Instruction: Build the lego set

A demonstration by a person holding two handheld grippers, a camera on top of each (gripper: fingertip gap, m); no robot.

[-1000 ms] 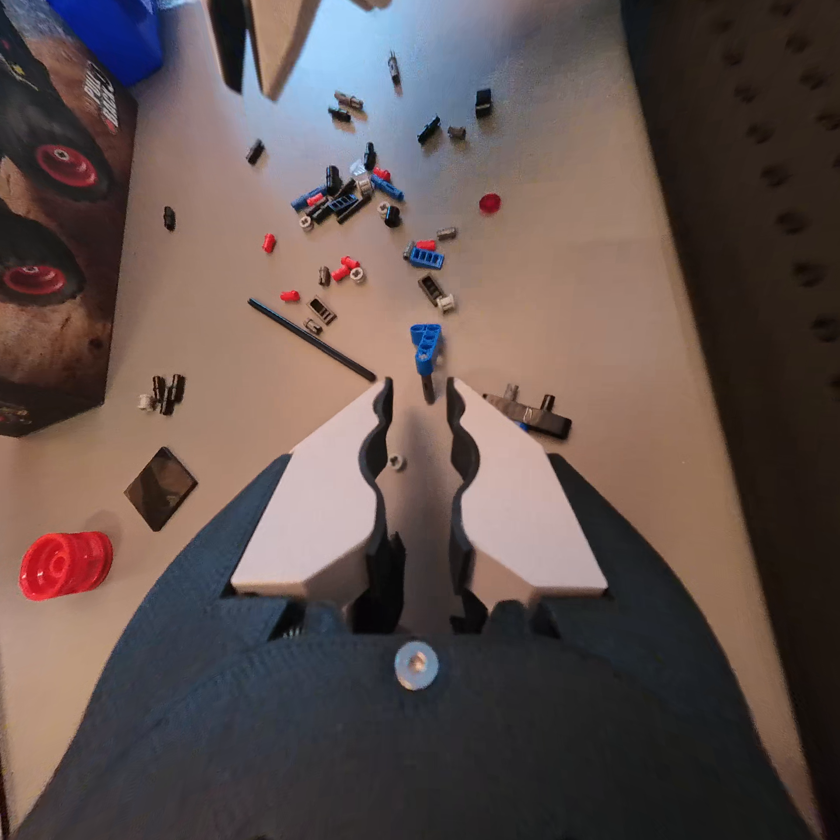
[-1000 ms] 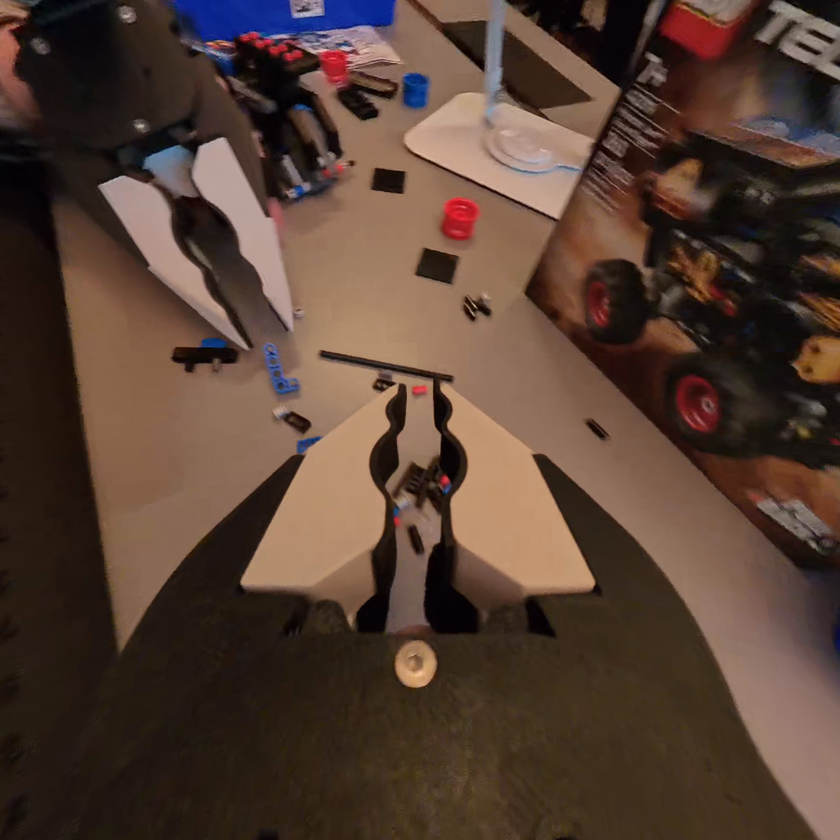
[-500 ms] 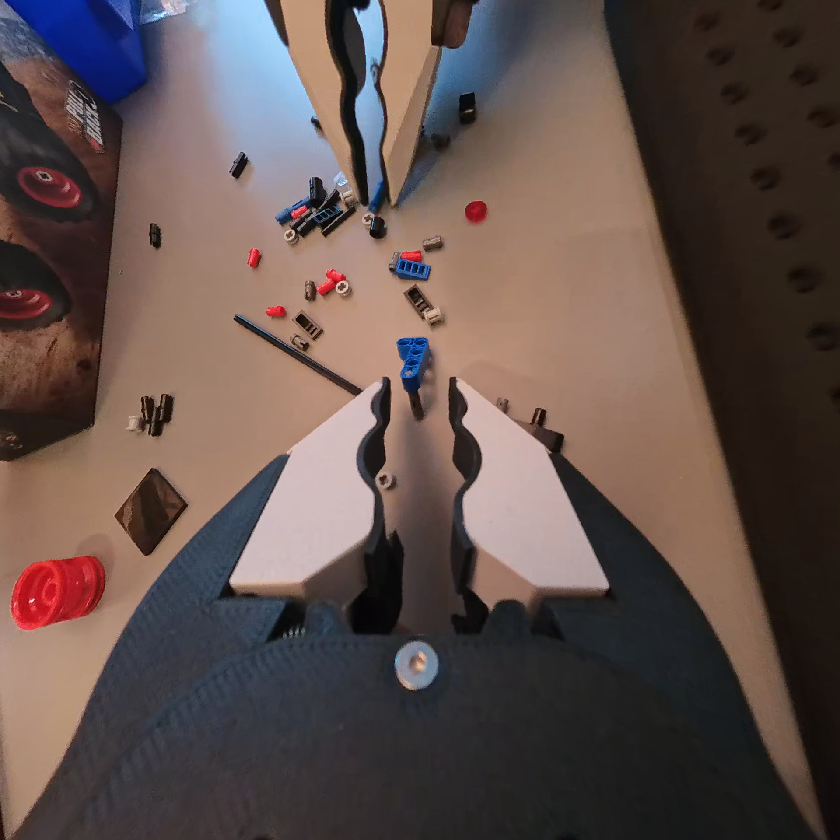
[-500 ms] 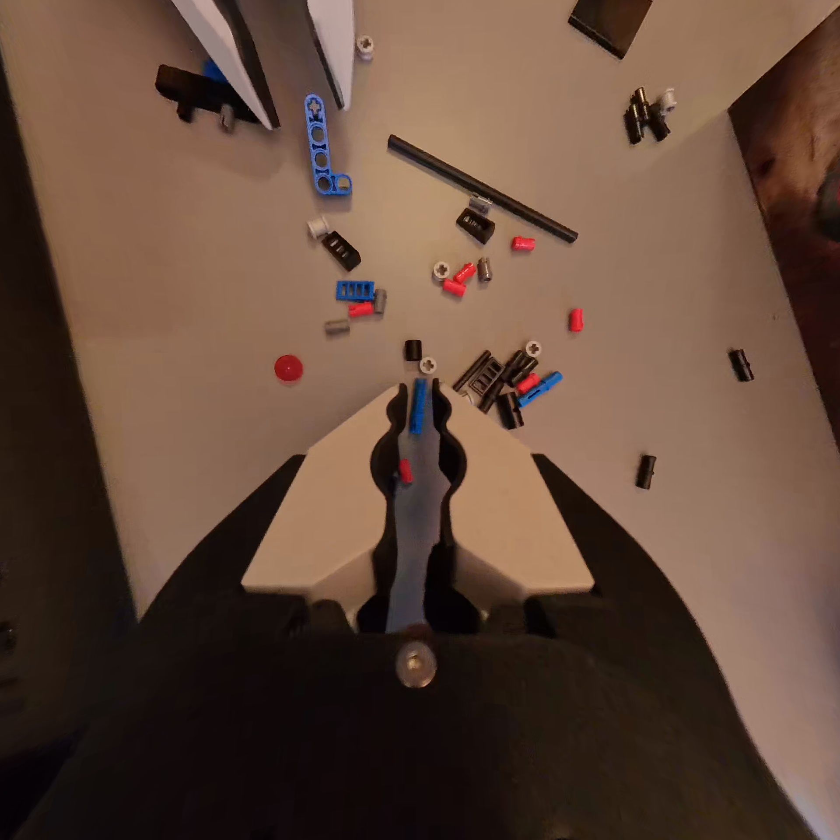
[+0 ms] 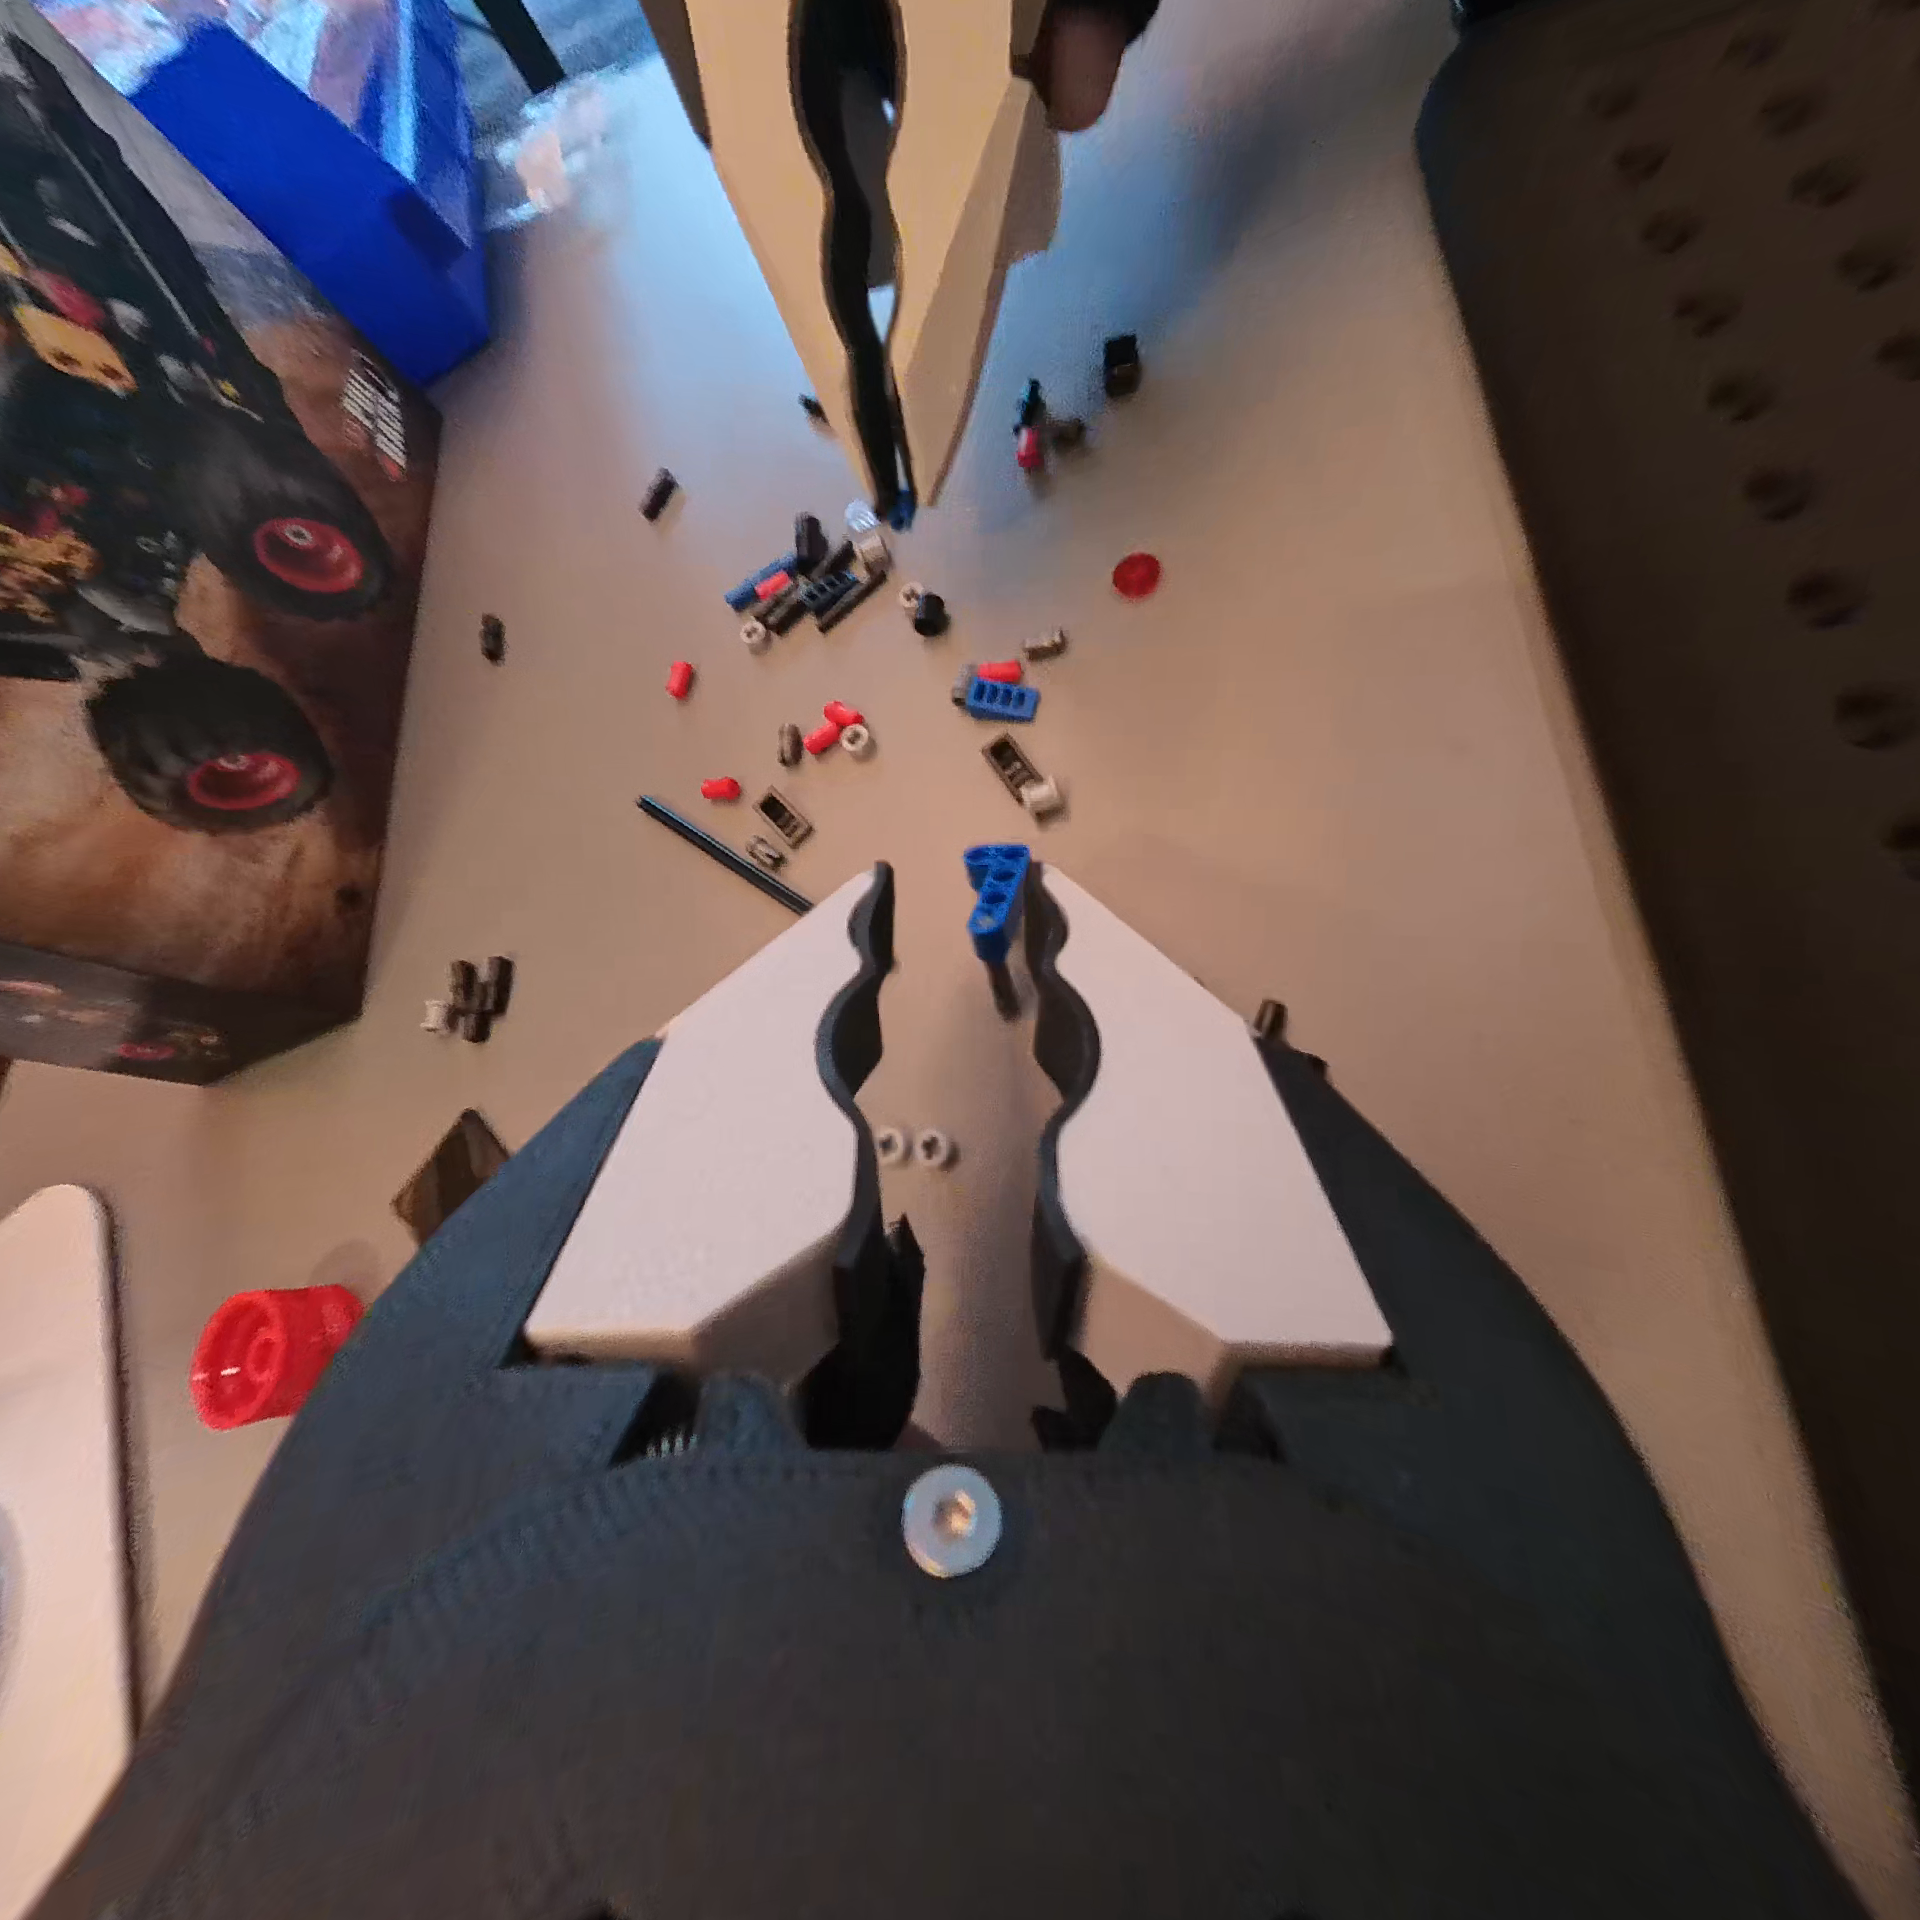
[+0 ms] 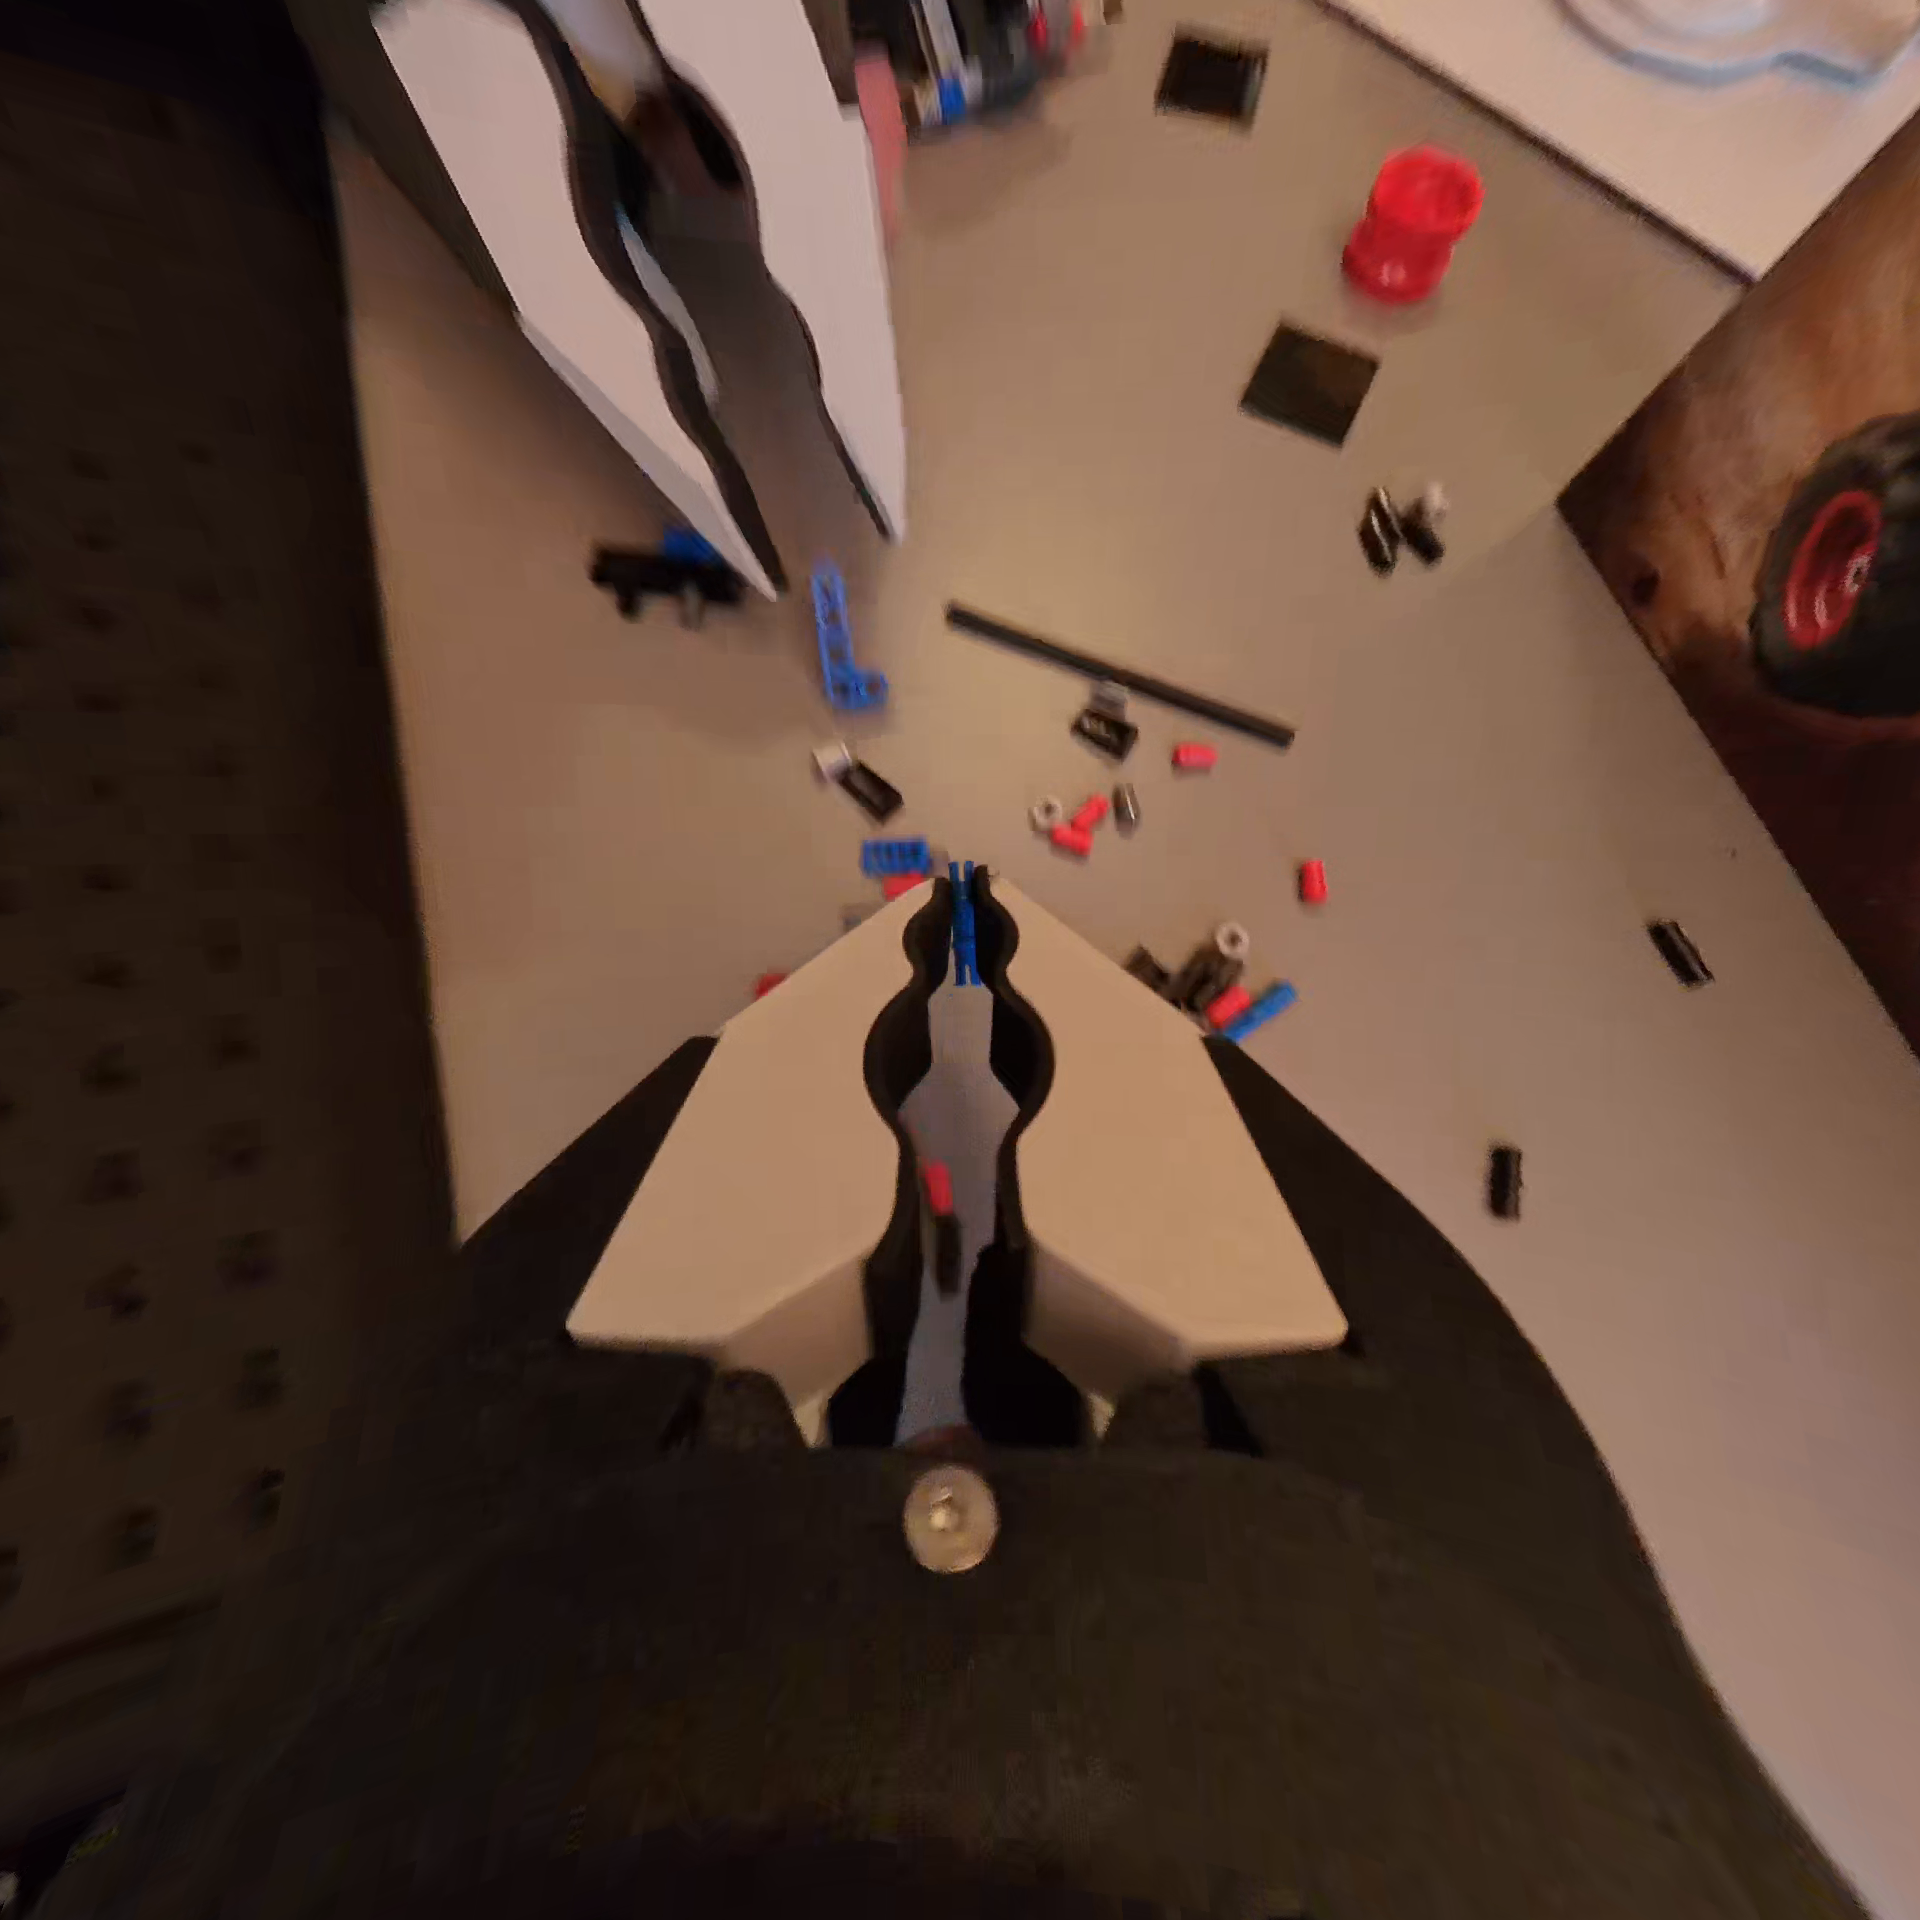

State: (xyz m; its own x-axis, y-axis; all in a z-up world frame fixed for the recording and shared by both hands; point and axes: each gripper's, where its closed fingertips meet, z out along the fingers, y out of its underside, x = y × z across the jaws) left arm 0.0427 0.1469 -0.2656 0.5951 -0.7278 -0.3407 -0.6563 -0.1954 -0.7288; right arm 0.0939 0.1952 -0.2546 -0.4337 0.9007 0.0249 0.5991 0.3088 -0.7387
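Observation:
My right gripper (image 6: 966,896) is shut on a small blue pin (image 6: 964,930), held along the fingers at their tips above the scattered pieces. In the left wrist view it hangs at the top (image 5: 896,499) with the blue pin (image 5: 902,509) at its tips. My left gripper (image 5: 961,878) is open and empty. A blue L-shaped beam (image 5: 995,896) lies on the table between its fingertips, close to the right finger. In the right wrist view the left gripper (image 6: 831,556) is at the upper left, just behind that beam (image 6: 844,649).
Small red, black and blue pieces (image 5: 810,592) lie scattered mid-table with a long black axle (image 6: 1122,675). A red wheel hub (image 5: 265,1351), a black tile (image 6: 1309,384), the set's box (image 5: 156,623), a blue bin (image 5: 332,208) and a white lamp base (image 6: 1558,104) stand around. A dark dotted surface (image 5: 1714,520) borders the table. The grippers' ends are close to 8 centimetres from one another. From the left gripper's tips to the black tile (image 6: 1309,384) is close to 15 centimetres.
My right gripper has come down to the pile, shut on the blue pin and lifted it. My left gripper has moved forward, so the blue beam now sits between its tips.

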